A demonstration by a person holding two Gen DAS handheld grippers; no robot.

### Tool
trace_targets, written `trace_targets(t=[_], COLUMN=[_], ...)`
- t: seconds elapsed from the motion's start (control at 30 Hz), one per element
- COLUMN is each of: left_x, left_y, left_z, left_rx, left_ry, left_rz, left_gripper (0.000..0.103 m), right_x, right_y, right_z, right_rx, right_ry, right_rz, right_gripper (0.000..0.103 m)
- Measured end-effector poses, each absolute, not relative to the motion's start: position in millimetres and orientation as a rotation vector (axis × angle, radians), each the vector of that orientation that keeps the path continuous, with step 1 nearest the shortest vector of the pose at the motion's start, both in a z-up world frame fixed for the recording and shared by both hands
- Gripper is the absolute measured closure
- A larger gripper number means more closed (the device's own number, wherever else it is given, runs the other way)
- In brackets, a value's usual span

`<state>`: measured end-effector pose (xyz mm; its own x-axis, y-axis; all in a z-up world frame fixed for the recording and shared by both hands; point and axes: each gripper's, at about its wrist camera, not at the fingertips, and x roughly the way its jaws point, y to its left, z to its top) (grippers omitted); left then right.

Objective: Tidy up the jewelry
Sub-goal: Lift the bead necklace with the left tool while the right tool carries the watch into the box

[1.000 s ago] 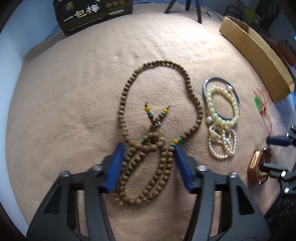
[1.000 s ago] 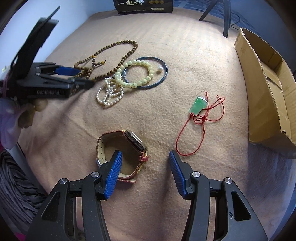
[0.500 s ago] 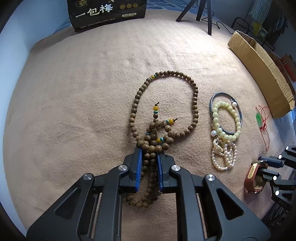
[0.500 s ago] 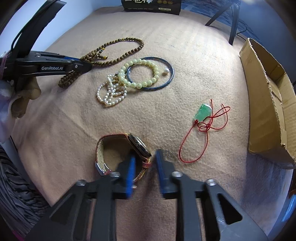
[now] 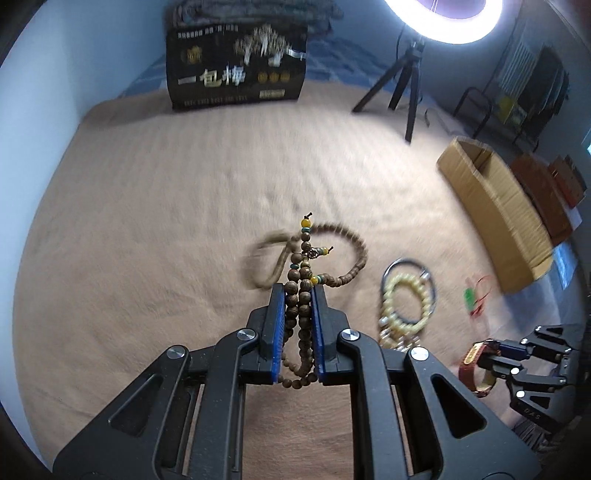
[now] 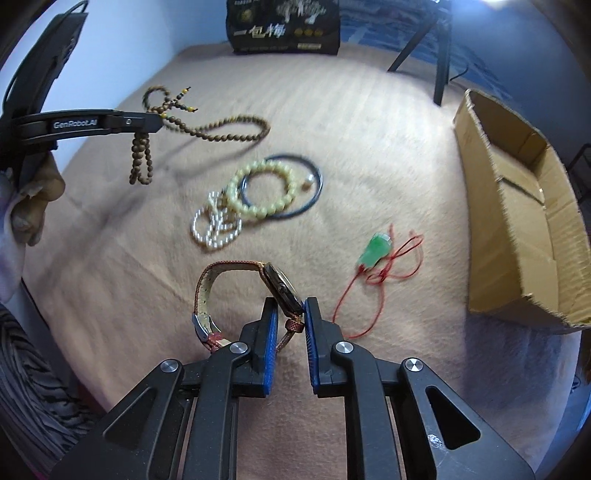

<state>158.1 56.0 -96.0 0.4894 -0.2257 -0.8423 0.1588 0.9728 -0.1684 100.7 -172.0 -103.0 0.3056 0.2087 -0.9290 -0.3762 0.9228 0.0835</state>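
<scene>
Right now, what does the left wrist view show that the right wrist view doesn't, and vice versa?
Only the left wrist view: the lit ring light and the left gripper's pads clamped on doubled strands of the wooden bead necklace.
Only the right wrist view: a bare hand, the open inside of the cardboard box, and the right gripper's pads squeezing the watch.
Both: the necklace, watch, yellow bead bracelet, dark bangle, green pendant, black printed box.
</scene>
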Motion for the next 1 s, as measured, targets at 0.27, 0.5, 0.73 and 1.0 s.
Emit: trace_targets(t=[0.27, 0.5, 0.73, 1.0], left_x=[159, 158, 157, 160], left_y=[45, 28, 1, -30], left_z=[-54, -19, 11, 31], left_rx=[-0.109, -0.126, -0.136, -0.113], left_ry=[0.929, 0.85, 0.794, 0.755], left_rz=[-0.259, -0.297, -0.357, -0.399], left_gripper=[0.091, 0.091, 0.092, 0.092], right_x=[107, 111, 120, 122], right_y=[-191, -212, -243, -272], right_z=[-77, -52, -35, -27], right_rx=[-0.13, -0.099, -0.047, -0.019], right_ry=[1.132, 1.057, 1.017, 0.995], right_rz=[0.348, 0.309, 0.263, 0.203], right_gripper=[0.09, 0.09, 0.09, 0.09])
